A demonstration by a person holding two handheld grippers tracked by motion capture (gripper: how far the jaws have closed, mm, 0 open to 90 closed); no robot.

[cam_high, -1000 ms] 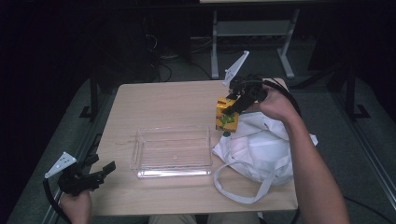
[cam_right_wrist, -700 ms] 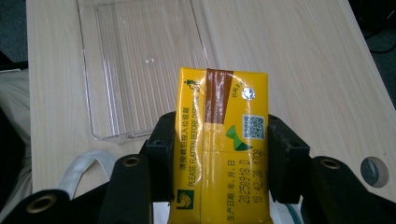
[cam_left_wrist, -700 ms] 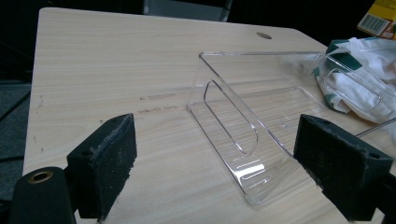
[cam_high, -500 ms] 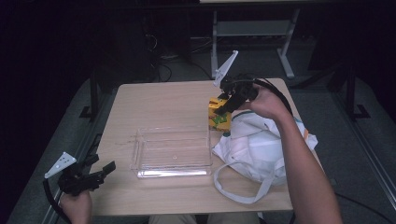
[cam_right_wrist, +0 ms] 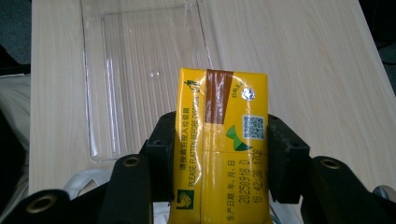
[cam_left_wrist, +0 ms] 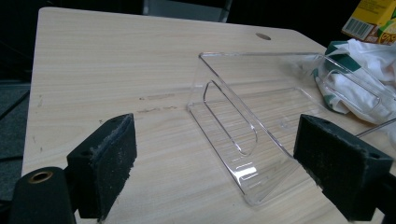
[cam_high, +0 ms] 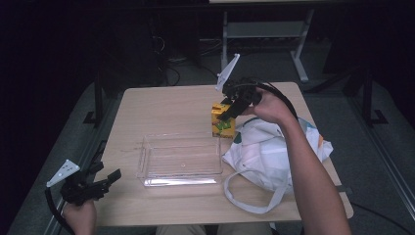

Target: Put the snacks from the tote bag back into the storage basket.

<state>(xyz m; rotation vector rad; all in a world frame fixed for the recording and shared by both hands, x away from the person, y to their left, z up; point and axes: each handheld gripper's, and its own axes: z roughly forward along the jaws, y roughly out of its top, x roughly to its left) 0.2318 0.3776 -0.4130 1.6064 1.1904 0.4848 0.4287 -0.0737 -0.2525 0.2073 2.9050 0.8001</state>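
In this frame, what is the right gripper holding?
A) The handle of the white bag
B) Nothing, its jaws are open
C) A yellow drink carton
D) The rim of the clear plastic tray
C: in the right gripper view the right gripper has both jaws pressed against the sides of the yellow drink carton, with the clear plastic tray lying on the table beyond it.

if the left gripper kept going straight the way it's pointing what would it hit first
Probably the near end wall of the clear plastic tray, which sits dead ahead between the open jaws of the left gripper; bare table lies before it.
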